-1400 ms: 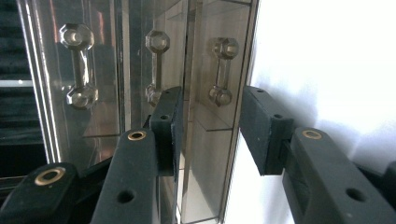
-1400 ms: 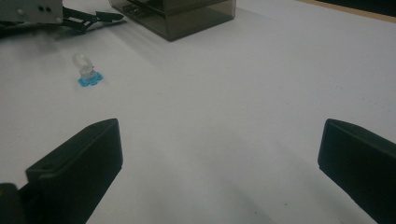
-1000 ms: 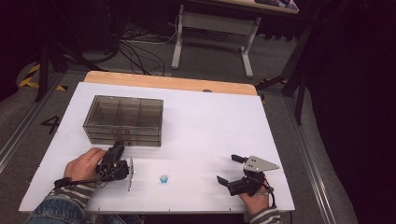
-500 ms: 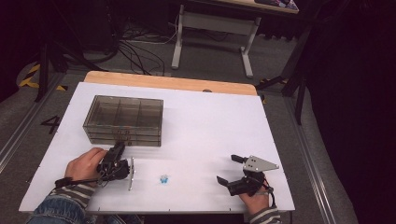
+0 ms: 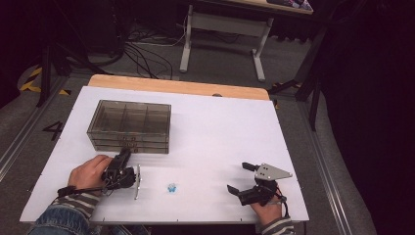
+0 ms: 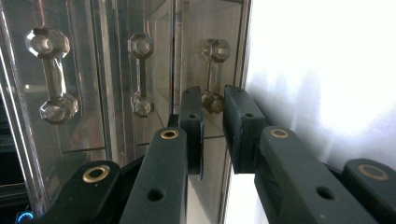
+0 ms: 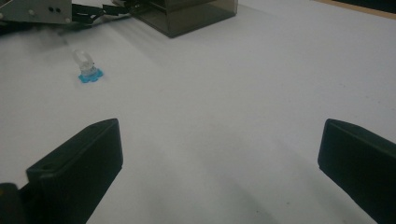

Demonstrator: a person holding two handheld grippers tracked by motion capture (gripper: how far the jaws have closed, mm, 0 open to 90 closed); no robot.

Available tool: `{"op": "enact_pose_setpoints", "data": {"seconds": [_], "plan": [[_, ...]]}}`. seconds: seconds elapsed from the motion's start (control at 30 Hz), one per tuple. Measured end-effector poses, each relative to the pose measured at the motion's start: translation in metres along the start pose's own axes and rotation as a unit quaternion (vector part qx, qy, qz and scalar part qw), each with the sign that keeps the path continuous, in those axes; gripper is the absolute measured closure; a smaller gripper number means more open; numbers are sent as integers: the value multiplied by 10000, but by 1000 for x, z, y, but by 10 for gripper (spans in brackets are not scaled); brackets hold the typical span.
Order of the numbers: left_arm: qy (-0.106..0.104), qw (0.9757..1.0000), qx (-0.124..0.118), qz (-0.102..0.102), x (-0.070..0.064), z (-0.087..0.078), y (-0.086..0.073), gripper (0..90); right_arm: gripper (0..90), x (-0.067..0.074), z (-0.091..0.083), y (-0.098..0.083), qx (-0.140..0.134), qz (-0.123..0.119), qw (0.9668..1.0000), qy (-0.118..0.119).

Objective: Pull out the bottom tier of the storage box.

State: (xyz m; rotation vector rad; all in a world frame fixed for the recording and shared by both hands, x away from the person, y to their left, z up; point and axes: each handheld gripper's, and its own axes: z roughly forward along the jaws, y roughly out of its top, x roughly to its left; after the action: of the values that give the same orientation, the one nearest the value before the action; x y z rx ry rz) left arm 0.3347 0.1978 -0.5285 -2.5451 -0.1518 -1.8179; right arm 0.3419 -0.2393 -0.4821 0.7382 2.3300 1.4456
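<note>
Across the middle of the high view, a white table top [image 5: 220, 127], with a wooden strip along its far edge.

On its upper left part, a smoky clear drawer box [image 5: 129, 126], divided into compartments on top and with its drawer fronts facing the lower edge of the frame.

At lower left, a striped sleeve and the left hand [image 5: 88, 171], holding the left gripper [image 5: 125, 156] up against the front of the box near its lower middle. In the left gripper view, three clear drawer handles side by side, each a bar with a faceted knob at either end. The rightmost drawer handle [image 6: 213, 74] sits between the two black pads. Jaws just closing in, now drawn close together. Lower knob filling the narrow gap between the pads, clamped there as far as can be seen.

At lower right, the right hand [image 5: 266, 208] near the table's front edge, with the right gripper [image 5: 240, 177] pointing towards the left of the frame and a grey three-cornered plate [image 5: 271, 171] on top of it. Jaws set wide apart, with nothing but bare table top between them in the right gripper view [image 7: 219, 154].

Between the two grippers, low in the high view, a small clear piece on a blue base [image 5: 171, 187]. Upright on the table top at upper left of the right gripper view [image 7: 88, 67], apart from both tools and well clear of the box.
</note>
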Motion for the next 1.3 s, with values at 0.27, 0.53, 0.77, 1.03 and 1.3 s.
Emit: {"op": "enact_pose_setpoints", "data": {"seconds": [0.27, 0.53, 0.77, 1.03, 1.3], "plan": [[-25, 10000, 31, 4, 0, -5, 0, 786, 6, 0, 0, 0, 2, -10, 10000, 19], [-74, 10000, 8, 6, 0, -14, -1, 786, 7, 0, 1, 0, 0, -10, 10000, 57], [-118, 9999, 12, 13, 0, -19, -1, 786, 7, 0, 1, 1, -2, -6, 10000, 74], [-182, 9998, -43, -48, -1, -26, -2, 786, 7, 0, 1, 1, 1, -5, 10000, 88], [-235, 9997, -52, -27, -1, -31, 0, 783, 7, 0, 1, 1, 6, -10, 10000, 96]]}}
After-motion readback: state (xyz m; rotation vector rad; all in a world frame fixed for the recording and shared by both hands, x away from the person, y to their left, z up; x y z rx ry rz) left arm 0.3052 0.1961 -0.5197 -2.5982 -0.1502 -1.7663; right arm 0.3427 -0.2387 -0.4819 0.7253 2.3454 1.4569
